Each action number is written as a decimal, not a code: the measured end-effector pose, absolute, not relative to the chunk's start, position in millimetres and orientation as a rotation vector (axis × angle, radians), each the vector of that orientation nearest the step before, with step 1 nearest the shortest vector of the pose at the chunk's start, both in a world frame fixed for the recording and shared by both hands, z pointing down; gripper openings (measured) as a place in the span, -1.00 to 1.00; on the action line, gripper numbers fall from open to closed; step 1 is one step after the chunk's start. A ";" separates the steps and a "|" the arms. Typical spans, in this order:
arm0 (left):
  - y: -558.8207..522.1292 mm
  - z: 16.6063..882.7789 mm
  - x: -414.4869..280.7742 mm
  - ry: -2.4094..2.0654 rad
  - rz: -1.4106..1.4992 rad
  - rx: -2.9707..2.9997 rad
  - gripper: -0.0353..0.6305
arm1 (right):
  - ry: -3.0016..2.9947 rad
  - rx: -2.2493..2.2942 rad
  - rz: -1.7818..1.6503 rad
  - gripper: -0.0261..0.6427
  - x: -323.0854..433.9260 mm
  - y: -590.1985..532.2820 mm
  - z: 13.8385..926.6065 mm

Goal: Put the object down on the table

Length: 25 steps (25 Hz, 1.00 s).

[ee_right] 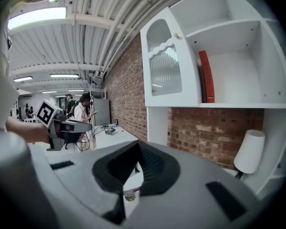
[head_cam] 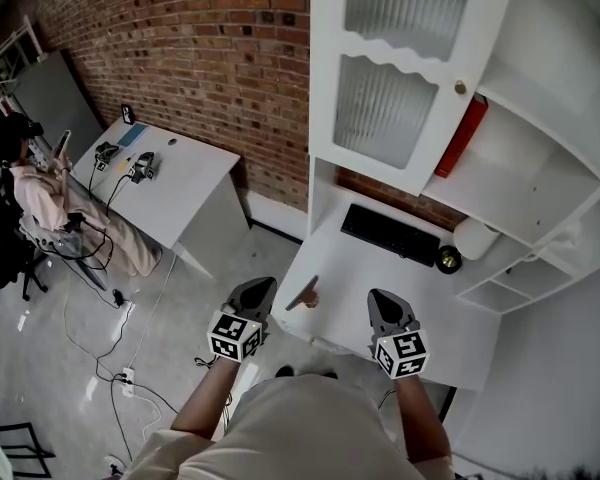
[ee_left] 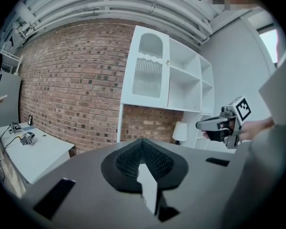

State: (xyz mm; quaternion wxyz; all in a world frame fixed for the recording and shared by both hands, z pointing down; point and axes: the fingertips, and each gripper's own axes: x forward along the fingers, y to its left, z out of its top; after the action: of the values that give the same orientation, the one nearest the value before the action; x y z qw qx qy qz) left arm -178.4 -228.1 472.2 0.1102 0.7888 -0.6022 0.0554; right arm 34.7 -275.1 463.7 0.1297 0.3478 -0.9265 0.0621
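A small brown object (head_cam: 304, 294) lies on the white desk (head_cam: 330, 268) near its front left edge, between my two grippers and touched by neither. My left gripper (head_cam: 263, 285) hovers just left of it, over the desk's edge; its ribbed black pads (ee_left: 133, 159) meet at the tip with nothing held. My right gripper (head_cam: 378, 296) hangs to the right of the object, and its jaws come to a closed point, empty. Through the slit under the right pads (ee_right: 150, 163) a small brownish bit (ee_right: 128, 197) shows against the white desk. Each gripper sees the other: right gripper (ee_left: 202, 125), left gripper (ee_right: 86, 126).
A black keyboard (head_cam: 390, 234), a black round item (head_cam: 447, 259) and a white lamp (head_cam: 475, 238) sit at the desk's back. Above is a white cabinet with a glass door (head_cam: 395, 68) and a red book (head_cam: 460, 138). A second desk (head_cam: 170, 183) and a person (head_cam: 30, 183) are far left.
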 end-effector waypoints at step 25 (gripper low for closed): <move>-217.4 472.5 -185.5 -1.758 0.128 2.300 -0.91 | -2.710 0.995 0.152 -0.92 21.7 -262.6 457.0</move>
State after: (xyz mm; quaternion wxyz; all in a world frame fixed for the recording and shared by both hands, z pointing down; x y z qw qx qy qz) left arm -185.5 -217.4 472.5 0.1219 0.7878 -0.6022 0.0439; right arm 21.7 -262.6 457.0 0.1248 0.3415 -0.9301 0.0522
